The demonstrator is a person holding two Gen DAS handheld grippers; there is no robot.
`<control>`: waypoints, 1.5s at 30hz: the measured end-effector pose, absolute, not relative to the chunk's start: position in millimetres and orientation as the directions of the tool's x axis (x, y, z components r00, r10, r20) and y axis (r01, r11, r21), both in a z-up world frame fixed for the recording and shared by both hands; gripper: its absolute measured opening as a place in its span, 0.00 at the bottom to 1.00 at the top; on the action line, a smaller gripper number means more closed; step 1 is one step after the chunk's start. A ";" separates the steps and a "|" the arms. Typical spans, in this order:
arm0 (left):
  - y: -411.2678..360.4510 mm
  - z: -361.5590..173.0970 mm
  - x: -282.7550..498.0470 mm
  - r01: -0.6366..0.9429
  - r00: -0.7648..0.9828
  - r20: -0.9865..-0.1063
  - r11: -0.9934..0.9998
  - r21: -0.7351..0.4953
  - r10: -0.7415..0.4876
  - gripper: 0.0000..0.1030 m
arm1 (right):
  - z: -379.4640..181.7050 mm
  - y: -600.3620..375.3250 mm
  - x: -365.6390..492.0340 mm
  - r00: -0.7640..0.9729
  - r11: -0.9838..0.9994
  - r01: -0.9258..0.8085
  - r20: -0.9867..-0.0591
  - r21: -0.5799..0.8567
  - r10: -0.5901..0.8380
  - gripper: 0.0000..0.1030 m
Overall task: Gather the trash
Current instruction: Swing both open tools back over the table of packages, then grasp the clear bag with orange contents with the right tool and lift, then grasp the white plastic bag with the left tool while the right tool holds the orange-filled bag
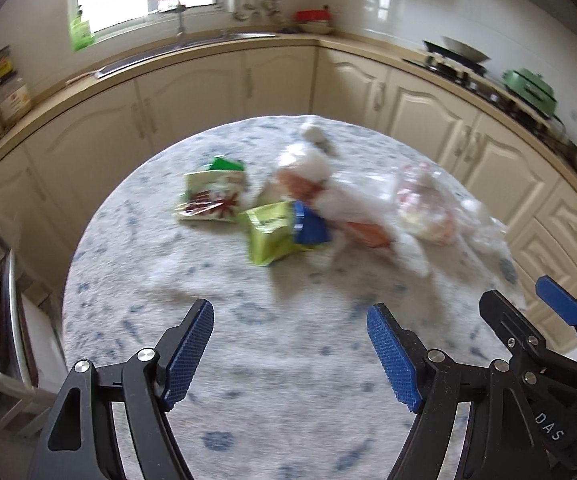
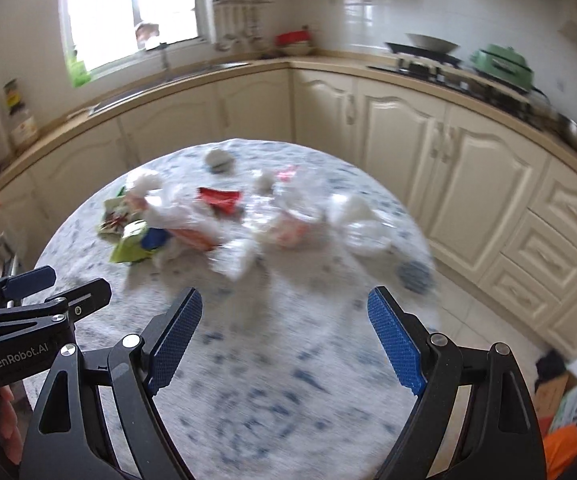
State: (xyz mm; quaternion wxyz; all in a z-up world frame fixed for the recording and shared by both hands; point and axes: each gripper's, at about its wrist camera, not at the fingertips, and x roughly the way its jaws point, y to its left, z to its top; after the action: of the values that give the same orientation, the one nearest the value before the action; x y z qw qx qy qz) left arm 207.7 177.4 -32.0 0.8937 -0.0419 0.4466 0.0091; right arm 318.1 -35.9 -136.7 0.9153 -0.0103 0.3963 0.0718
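Trash lies in a loose heap on the far half of a round table [image 1: 248, 380] with a white and blue cloth. It includes a green snack pouch [image 1: 269, 234], a printed wrapper [image 1: 213, 196], a blue piece [image 1: 310, 228], crumpled clear plastic bags [image 1: 420, 204] and white tissue [image 1: 412, 254]. My left gripper [image 1: 290, 326] hovers open over the near cloth, nothing between its blue pads. In the right wrist view the same heap shows: the green pouch [image 2: 132, 244], a red wrapper [image 2: 220, 198], plastic bags [image 2: 352, 216]. My right gripper [image 2: 284, 316] is open and empty. Each gripper appears at the edge of the other's view.
Cream kitchen cabinets [image 1: 428, 108] and a counter curve behind the table, with a sink [image 1: 192, 46], a stove with a pan [image 1: 458, 56] and a green pot [image 1: 530, 88]. A chair [image 1: 4, 320] stands at the table's left. Boxes and an orange thing [image 2: 560, 436] sit on the floor at right.
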 end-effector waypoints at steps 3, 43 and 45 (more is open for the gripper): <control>198.8 -36.5 215.2 -0.104 0.587 -0.810 0.991 -0.081 -0.005 0.73 | -144.4 -8.3 336.9 0.647 0.973 -0.229 -0.744 0.020 0.168 0.83; 186.2 -53.2 266.3 -0.038 0.563 -0.819 0.986 -0.160 -0.111 0.75 | -150.2 -36.4 359.1 0.613 0.965 -0.190 -0.746 0.180 0.259 0.26; 165.8 -49.1 267.6 0.005 0.560 -0.817 0.987 -0.163 -0.138 0.78 | -146.3 -55.6 353.6 0.633 0.973 -0.149 -0.738 0.177 0.232 0.26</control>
State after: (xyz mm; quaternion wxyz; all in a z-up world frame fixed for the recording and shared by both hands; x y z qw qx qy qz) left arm 267.6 165.8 -49.1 0.8803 -0.0710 0.4674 -0.0405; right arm 353.6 -55.6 -146.3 0.9023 0.0496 0.4150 0.1057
